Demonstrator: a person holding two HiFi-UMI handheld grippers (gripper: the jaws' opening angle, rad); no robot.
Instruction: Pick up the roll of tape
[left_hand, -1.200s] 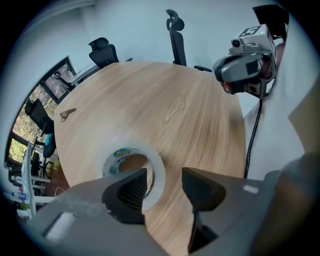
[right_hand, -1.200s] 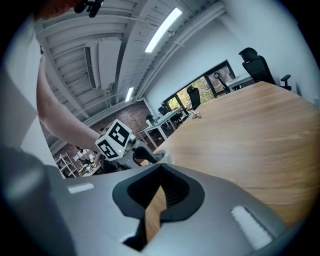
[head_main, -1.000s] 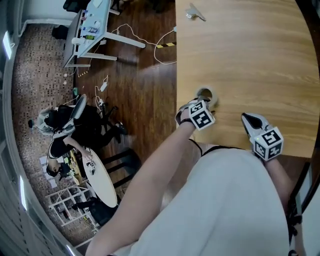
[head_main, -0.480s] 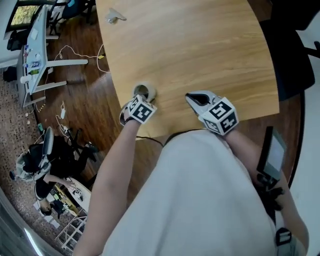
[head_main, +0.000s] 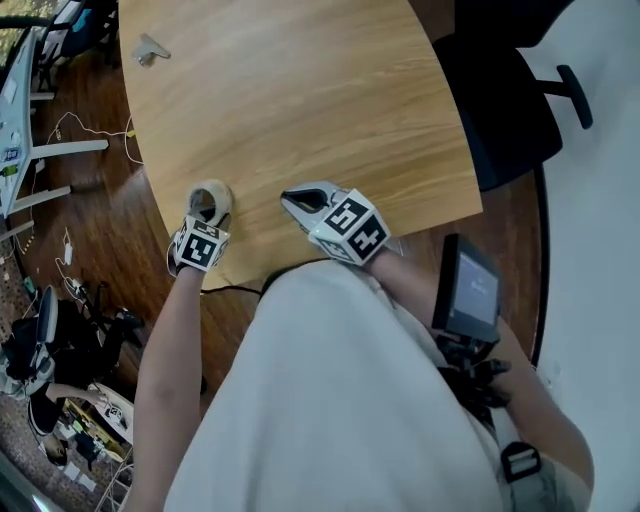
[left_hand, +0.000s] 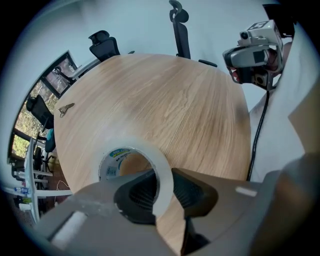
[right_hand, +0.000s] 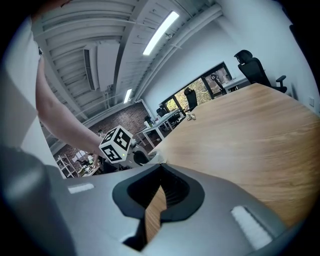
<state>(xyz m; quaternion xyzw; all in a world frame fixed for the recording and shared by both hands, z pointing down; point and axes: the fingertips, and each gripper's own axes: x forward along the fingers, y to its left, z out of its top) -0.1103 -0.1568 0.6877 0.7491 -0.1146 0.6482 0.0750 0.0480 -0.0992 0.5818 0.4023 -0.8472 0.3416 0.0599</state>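
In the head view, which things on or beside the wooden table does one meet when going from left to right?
small metal object → roll of tape → right hand-held gripper → black office chair

This is an open-plan office. A black wheeled swivel chair (head_main: 500, 110) stands at two o'clock of the large round light-wood table (head_main: 300, 90), and a white-legged desk (head_main: 60, 150) sits at nine o'clock. Beyond the table, the right gripper view shows long ceiling strip lights (right_hand: 161, 32), tall windows (right_hand: 200, 92) and a red brick wall (right_hand: 120, 117).
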